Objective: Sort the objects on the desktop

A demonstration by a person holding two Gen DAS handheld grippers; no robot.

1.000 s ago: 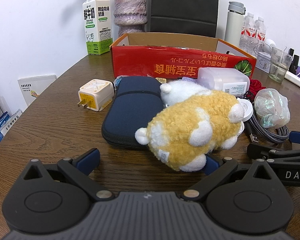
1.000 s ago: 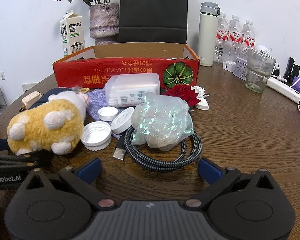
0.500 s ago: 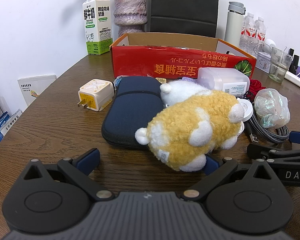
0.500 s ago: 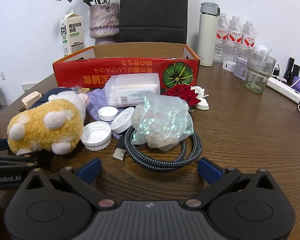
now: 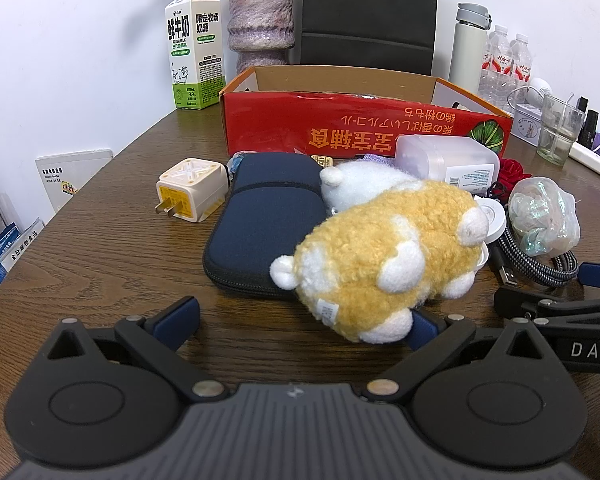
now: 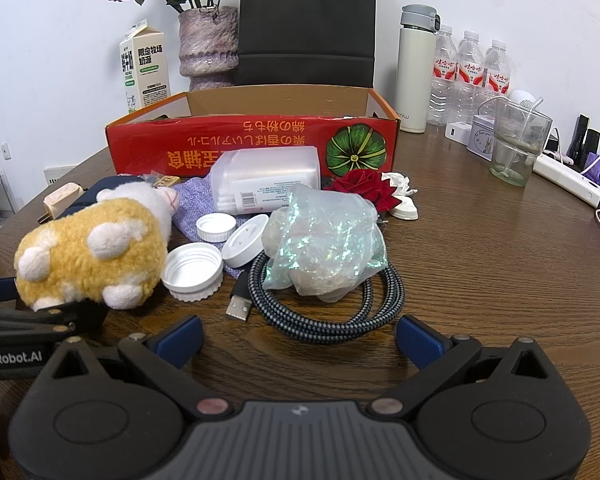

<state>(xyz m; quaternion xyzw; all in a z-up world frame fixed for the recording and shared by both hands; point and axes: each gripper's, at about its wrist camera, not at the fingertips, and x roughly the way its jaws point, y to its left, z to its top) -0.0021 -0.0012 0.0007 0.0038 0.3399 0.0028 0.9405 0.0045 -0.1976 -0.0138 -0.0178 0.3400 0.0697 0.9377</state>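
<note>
The left gripper (image 5: 300,320) is sitting low over the brown wooden surface (image 5: 112,248) with its 2 blue-padded jaws spread wide, holding nothing. The fluffy yellow-and-white plush toy (image 5: 384,256) is lying just ahead and to its right, rump touching or nearly touching the right pad, long axis running diagonally away toward the far right. The right gripper (image 6: 300,332) is also gaping wide and empty, facing the coiled grey braided cable (image 6: 340,300) under a crumpled iridescent plastic bag (image 6: 324,248). The left gripper is nearer the toy; the red cardboard box (image 5: 364,136) is waiting behind.
</note>
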